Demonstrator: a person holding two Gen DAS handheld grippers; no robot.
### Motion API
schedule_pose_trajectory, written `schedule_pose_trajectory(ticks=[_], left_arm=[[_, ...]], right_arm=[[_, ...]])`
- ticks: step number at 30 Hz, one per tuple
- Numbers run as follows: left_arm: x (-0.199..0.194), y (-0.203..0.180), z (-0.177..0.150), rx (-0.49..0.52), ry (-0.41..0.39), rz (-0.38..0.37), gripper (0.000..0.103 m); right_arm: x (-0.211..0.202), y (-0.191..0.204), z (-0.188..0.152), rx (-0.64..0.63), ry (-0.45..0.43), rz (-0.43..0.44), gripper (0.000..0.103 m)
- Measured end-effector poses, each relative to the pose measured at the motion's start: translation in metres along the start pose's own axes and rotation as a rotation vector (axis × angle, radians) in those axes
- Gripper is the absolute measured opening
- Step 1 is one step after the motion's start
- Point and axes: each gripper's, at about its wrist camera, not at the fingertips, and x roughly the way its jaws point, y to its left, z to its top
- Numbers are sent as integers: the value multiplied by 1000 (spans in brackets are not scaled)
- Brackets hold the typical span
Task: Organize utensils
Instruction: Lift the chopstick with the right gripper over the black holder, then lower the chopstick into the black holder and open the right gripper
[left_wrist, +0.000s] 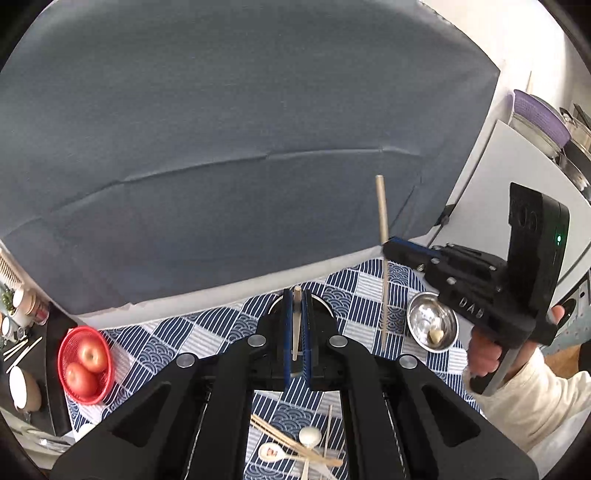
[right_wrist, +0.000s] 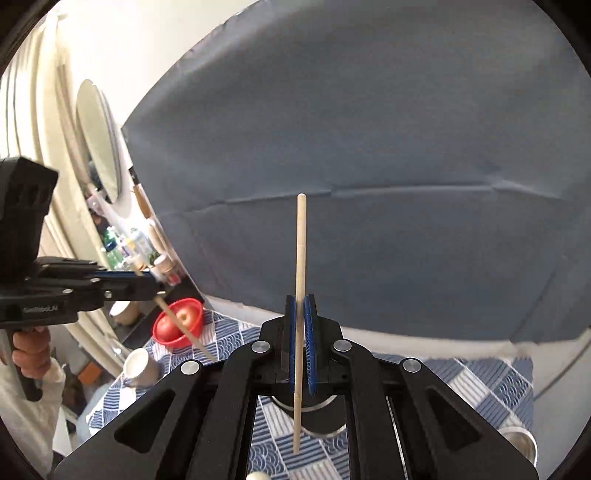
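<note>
My left gripper (left_wrist: 296, 295) is shut on a wooden chopstick (left_wrist: 296, 325), seen end-on between its blue pads; from the right wrist view it (right_wrist: 157, 290) holds that chopstick (right_wrist: 184, 326) slanting down. My right gripper (right_wrist: 300, 301) is shut on another wooden chopstick (right_wrist: 299, 314), held upright; in the left wrist view it (left_wrist: 386, 245) holds the stick (left_wrist: 382, 258) vertically above the cloth. A round metal holder (right_wrist: 314, 417) stands below my right gripper, part hidden. Loose chopsticks (left_wrist: 291, 439) and white spoons (left_wrist: 309, 435) lie on the blue patterned cloth (left_wrist: 229, 328).
A red basket (left_wrist: 85, 363) with two apples sits at the cloth's left. A small steel bowl (left_wrist: 432, 325) with a pale lump sits at the right. A metal cup (right_wrist: 138, 365) stands near the left edge. A grey backdrop (left_wrist: 240, 129) hangs behind.
</note>
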Motion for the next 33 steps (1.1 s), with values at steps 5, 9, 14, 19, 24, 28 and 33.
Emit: schedule_pose_trajectory(ticks=[5, 9, 14, 19, 24, 28, 33], left_arm=[[25, 6, 11, -13, 16, -12, 5], [46, 13, 13, -26, 46, -11, 5], [74, 24, 4, -59, 104, -6, 5], [94, 25, -6, -63, 154, 2, 5], [99, 24, -13, -70, 177, -23, 11], [95, 29, -21, -82, 165, -24, 51], [80, 44, -37, -117, 127, 21, 93]], right_arm=[[28, -4, 9, -12, -40, 47, 5], [47, -3, 8, -39, -93, 42, 5], [75, -9, -3, -37, -89, 54, 5], [96, -14, -22, -36, -30, 32, 5], [104, -13, -41, -49, 31, 19, 6], [97, -16, -47, -46, 67, 16, 23], [73, -14, -56, -84, 64, -44, 63]])
